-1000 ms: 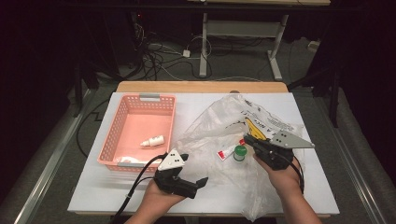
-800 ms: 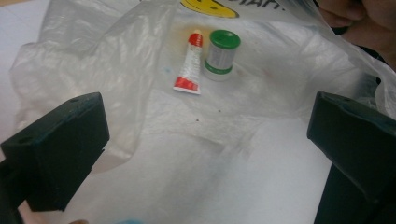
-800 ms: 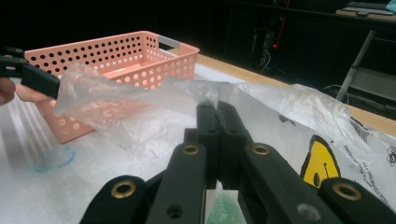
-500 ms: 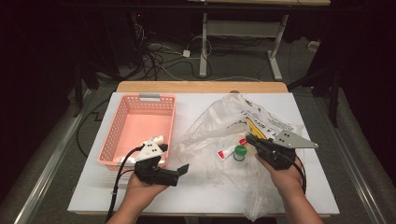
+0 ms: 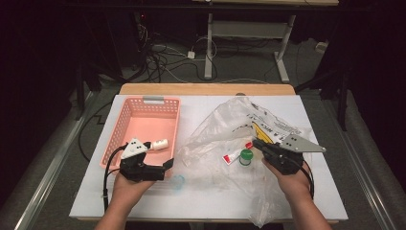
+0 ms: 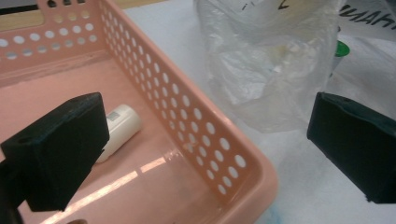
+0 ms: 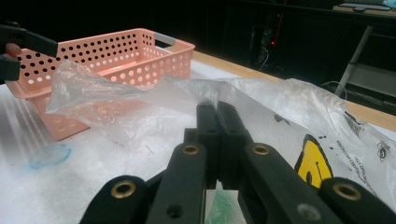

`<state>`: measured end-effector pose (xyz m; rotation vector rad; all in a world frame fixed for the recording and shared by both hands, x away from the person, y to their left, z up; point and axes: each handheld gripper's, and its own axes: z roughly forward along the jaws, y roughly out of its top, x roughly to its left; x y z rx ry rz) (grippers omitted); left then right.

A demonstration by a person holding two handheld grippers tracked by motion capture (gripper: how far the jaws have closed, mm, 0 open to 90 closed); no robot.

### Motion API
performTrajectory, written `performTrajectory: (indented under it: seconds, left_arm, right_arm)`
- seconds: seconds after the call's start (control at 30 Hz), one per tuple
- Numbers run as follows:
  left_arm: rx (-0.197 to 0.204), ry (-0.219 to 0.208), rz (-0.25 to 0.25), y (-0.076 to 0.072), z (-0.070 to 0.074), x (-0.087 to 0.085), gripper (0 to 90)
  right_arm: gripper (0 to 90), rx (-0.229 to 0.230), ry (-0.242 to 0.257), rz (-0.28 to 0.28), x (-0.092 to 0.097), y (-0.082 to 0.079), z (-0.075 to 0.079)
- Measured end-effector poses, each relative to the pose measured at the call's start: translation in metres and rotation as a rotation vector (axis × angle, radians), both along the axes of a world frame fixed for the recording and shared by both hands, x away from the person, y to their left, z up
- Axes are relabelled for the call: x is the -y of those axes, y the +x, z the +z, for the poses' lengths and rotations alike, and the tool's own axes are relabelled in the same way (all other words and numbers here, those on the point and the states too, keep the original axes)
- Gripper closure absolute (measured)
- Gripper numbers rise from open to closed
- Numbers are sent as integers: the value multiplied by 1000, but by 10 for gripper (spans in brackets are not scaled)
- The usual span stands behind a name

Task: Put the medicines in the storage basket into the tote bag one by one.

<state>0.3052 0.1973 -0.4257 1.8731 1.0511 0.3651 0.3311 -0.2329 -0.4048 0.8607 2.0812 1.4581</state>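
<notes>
**Over the basket corner, one claw wide, one pinching plastic**

Below my left claw [image 5: 168,164] sits the near right corner of the pink perforated plastic basket [image 6: 219,154]; its jaws gape wide with nothing between them. A small white tube [image 6: 119,128] lies inside the basket, just beyond my left jaw. My right claw [image 7: 217,123] is clamped on the crinkled clear plastic bag [image 7: 140,100], whose film stretches ahead of it toward the basket.

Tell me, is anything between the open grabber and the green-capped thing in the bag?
Yes. The left gripper sits by the pink basket. The clear plastic bag lies between it and the green-capped item, covering it. The right gripper pinches that bag.
</notes>
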Motion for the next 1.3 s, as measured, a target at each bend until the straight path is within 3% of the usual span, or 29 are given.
performTrajectory:
  seconds: [0.27,0.57,0.8,0.87,0.9,1.07,1.3]
  left_arm:
    - [-7,-20,84,4,0,-30,0]
    - [-29,-28,134,8,-5,-52,0]
    - [-45,-29,116,10,-6,-52,0]
    - [-53,-50,100,13,-3,-49,0]
    - [-59,-61,91,15,0,-47,0]
    - [-51,-40,87,29,12,-37,0]
    - [-54,-31,66,48,20,-31,0]
  right_arm:
    - [900,-1,-7,5,-1,0,-1]
    - [900,-3,-8,4,-1,0,-2]
    - [900,-3,-10,3,-1,-1,-1]
    - [900,-3,-10,3,0,-1,-1]
    - [900,-1,-10,4,0,-1,0]
    - [900,-1,-10,4,1,-1,-1]
    - [900,8,-1,2,2,-1,2]
